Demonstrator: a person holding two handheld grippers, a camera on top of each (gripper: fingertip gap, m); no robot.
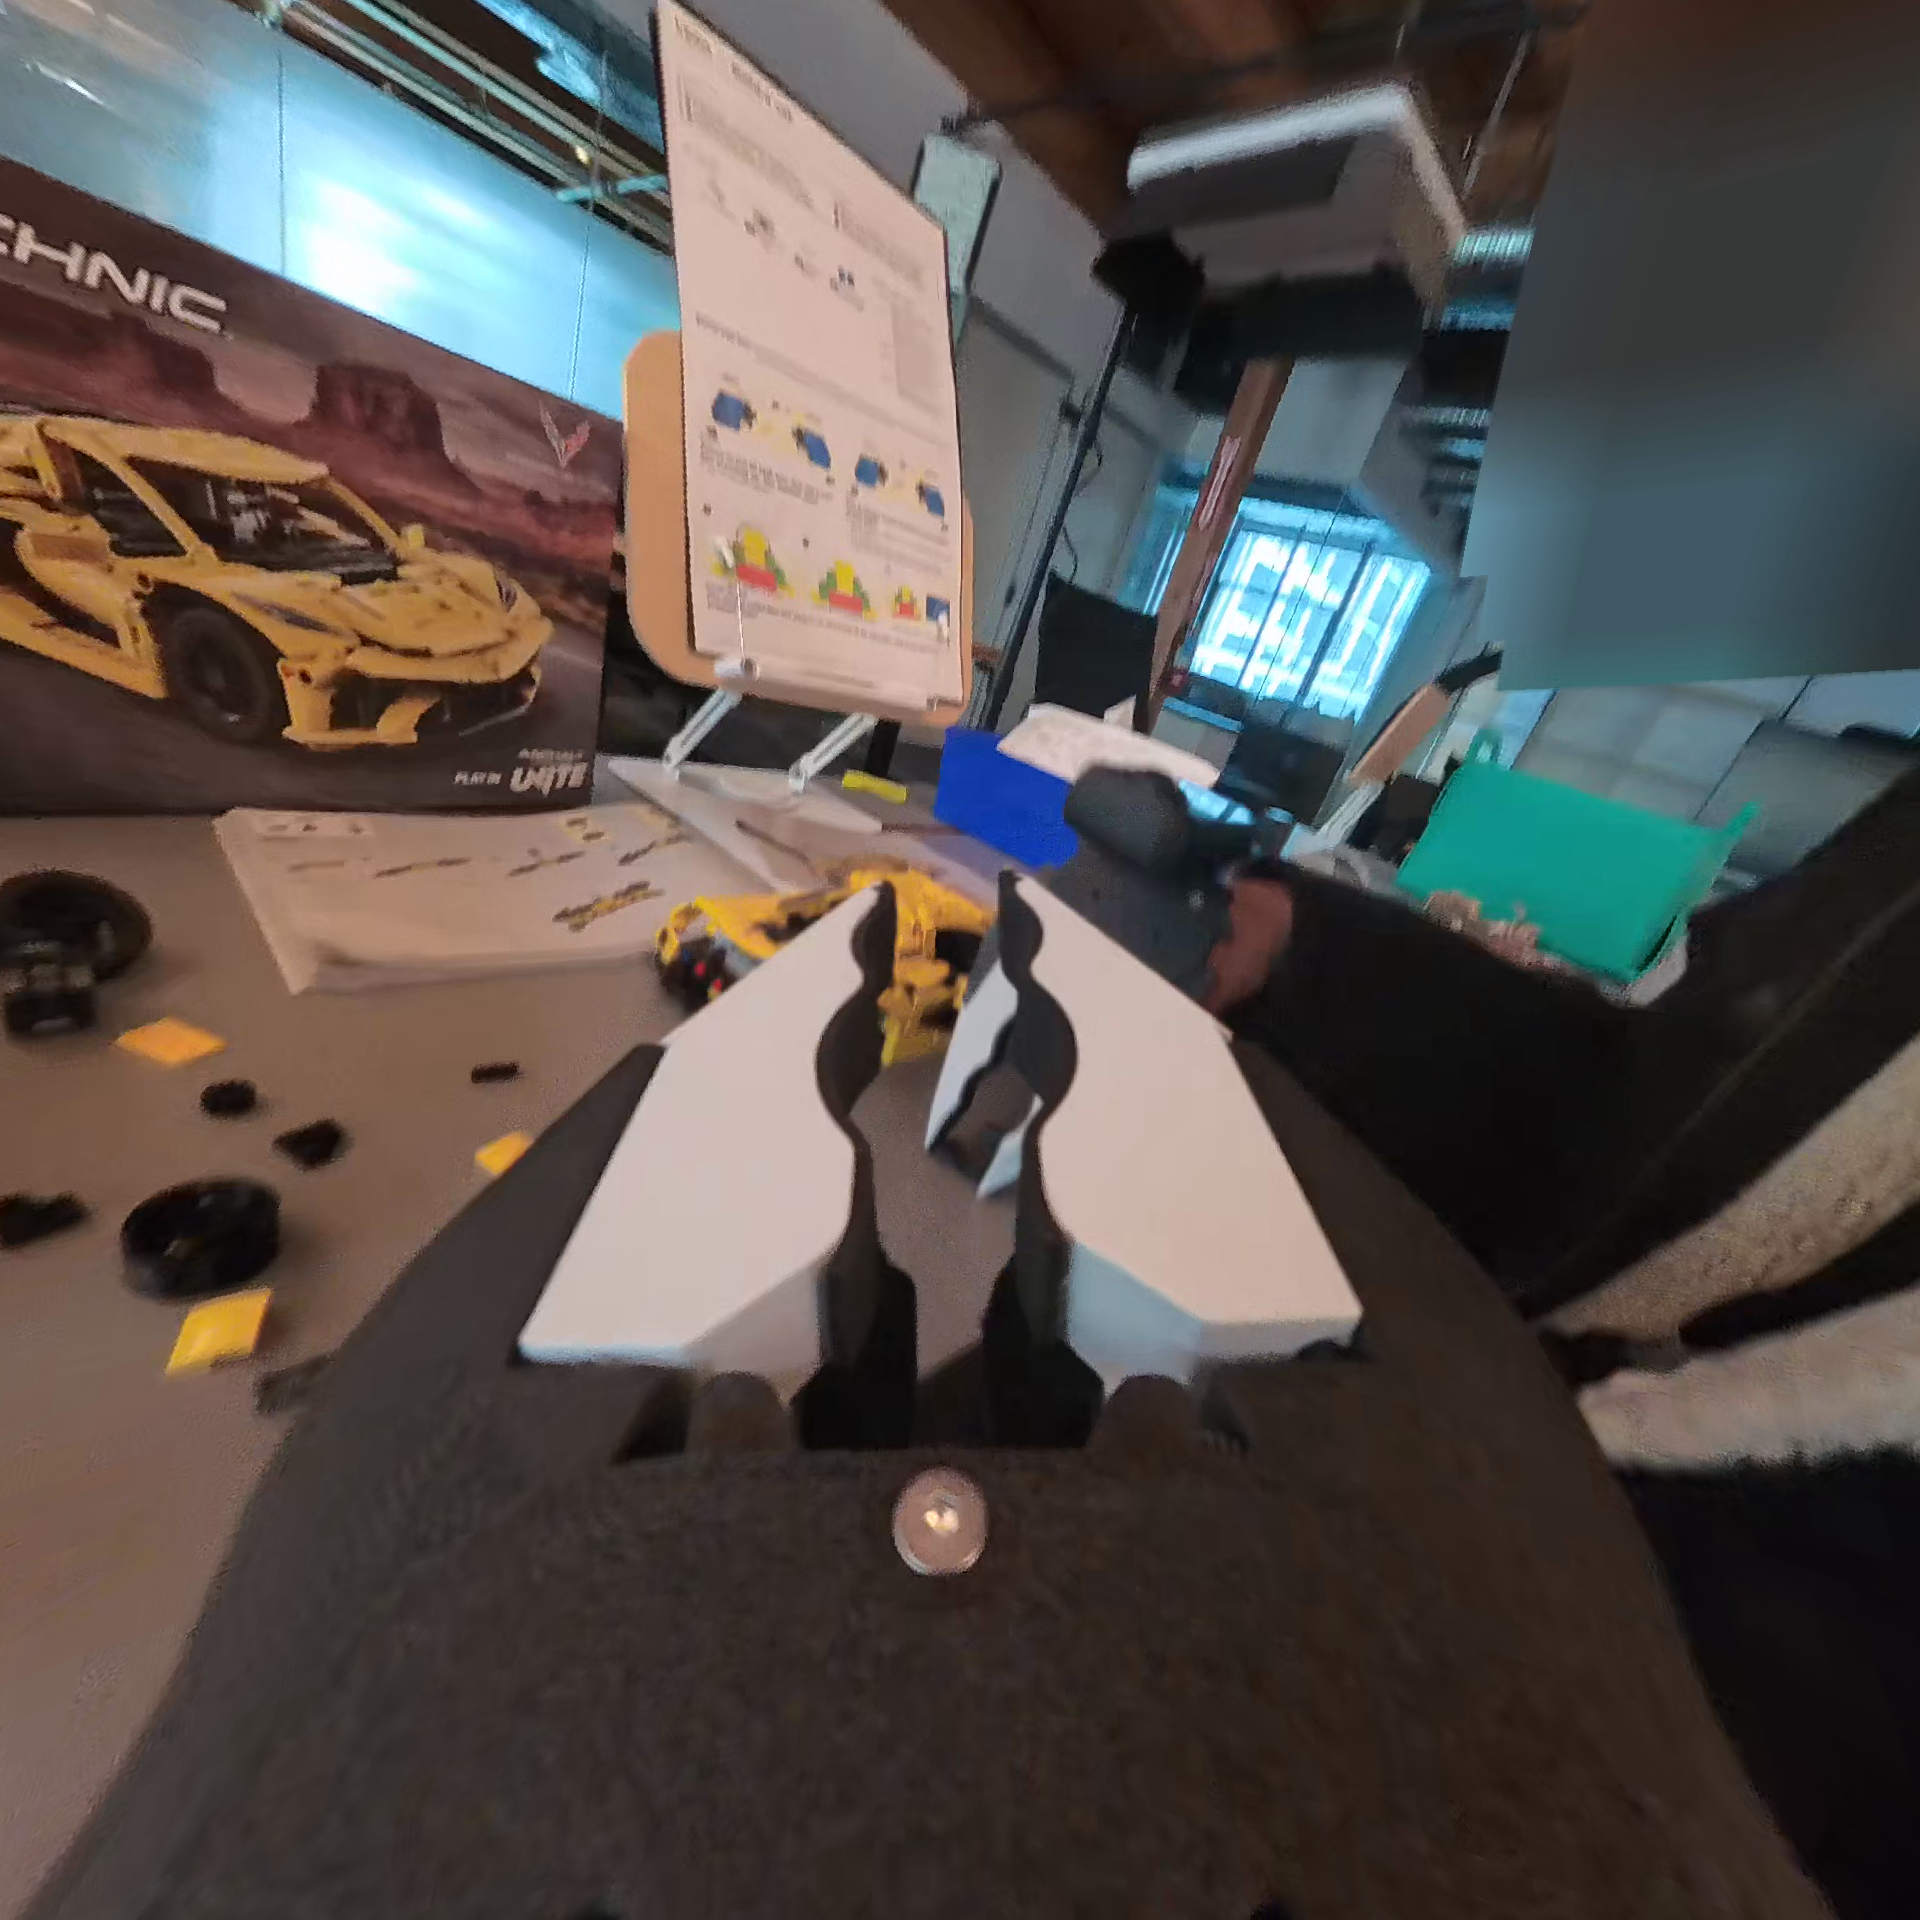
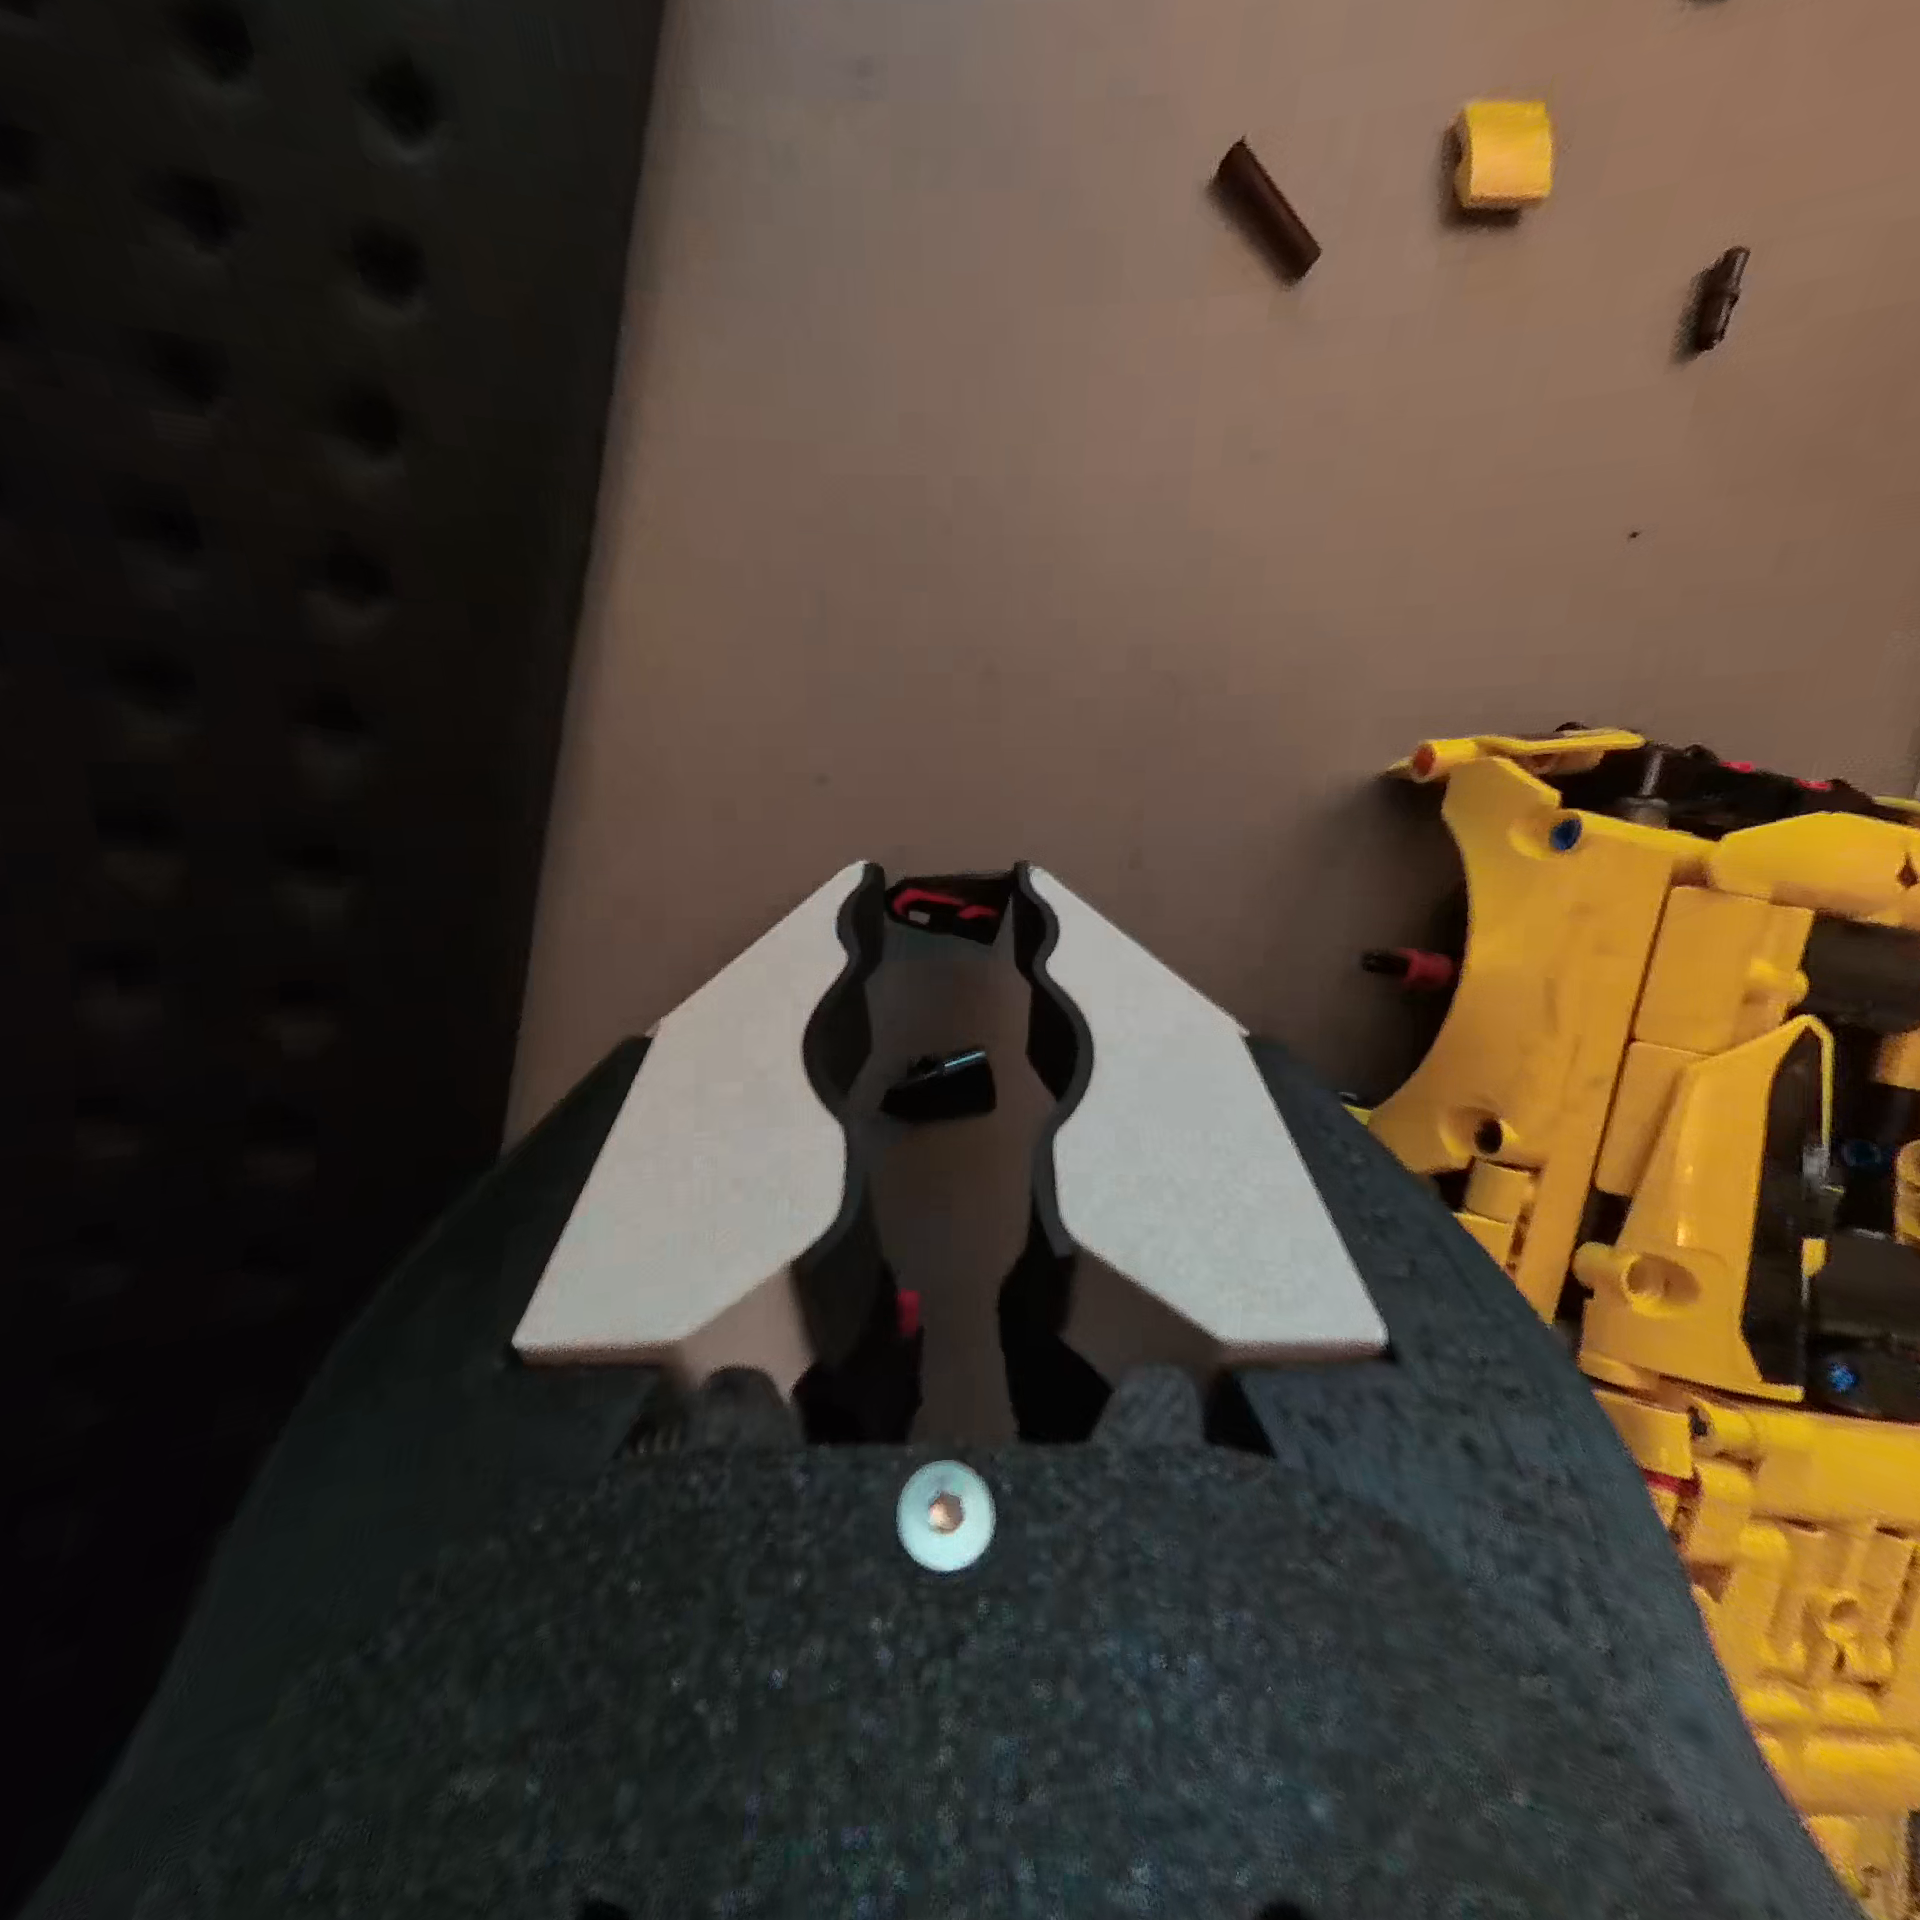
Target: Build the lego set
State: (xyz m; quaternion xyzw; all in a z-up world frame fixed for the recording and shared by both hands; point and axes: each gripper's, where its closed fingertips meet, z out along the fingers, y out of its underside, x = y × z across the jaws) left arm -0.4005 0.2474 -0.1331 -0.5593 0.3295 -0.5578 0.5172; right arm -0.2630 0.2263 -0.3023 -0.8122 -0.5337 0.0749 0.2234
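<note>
A part-built yellow lego car [image 1: 790, 925] stands on the grey table just beyond my left gripper [image 1: 943, 891], which is open and empty above the table. The car also fills the right of the right wrist view [image 2: 1662, 1143]. My right gripper [image 2: 943, 873] points down at the table left of the car, and its tips are shut on a small black and red piece [image 2: 940, 912]. Another small black piece [image 2: 935, 1086] lies on the table under its gap. The right gripper also shows in the left wrist view [image 1: 987, 1081], tips down beside the car.
Loose black wheels [image 1: 197, 1236], yellow tiles [image 1: 218, 1330], a booklet [image 1: 468, 894] and the set's box [image 1: 291, 582] lie to the left. A sheet on a stand [image 1: 821, 416], a blue bin [image 1: 1003, 795] and a green bin [image 1: 1558, 862] stand behind. A yellow piece [image 2: 1501, 156] and dark pins [image 2: 1262, 208] lie beyond the right gripper, and a dark perforated mat [image 2: 260, 623] lies on its left. The tips of one gripper are about 20 cm away from the tips of the other.
</note>
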